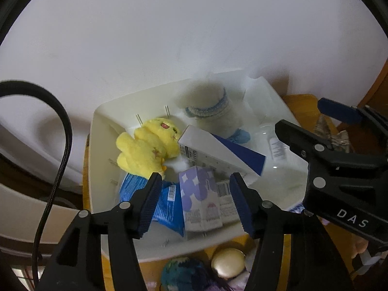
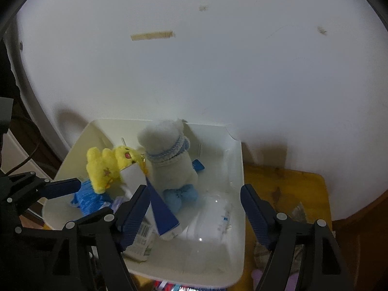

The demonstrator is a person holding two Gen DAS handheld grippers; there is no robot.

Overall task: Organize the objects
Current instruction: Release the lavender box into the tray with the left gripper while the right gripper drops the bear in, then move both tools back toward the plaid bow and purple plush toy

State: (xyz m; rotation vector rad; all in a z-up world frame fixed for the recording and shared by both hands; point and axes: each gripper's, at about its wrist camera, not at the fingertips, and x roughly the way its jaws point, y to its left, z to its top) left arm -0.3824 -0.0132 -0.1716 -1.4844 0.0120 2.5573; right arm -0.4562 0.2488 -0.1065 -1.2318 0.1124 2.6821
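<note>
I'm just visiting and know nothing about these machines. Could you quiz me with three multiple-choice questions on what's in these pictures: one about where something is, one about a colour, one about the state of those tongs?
1. Where does the yellow plush chick lie?
A. Inside the white plastic bin
B. On the wooden table outside the bin
C. Between the left tongs

2. What colour is the bow on the white fluffy plush bear?
A. Red
B. Light blue
C. Green

3. How do the two tongs stand?
A. Both shut on a toy
B. Left shut, right open
C. Both open and holding nothing

Answers:
1. A: the yellow plush chick rests within the walls of the white plastic bin.
2. B: the bow on the white fluffy plush bear is light blue.
3. C: the left tongs and right tongs each show a wide gap with nothing gripped.
</note>
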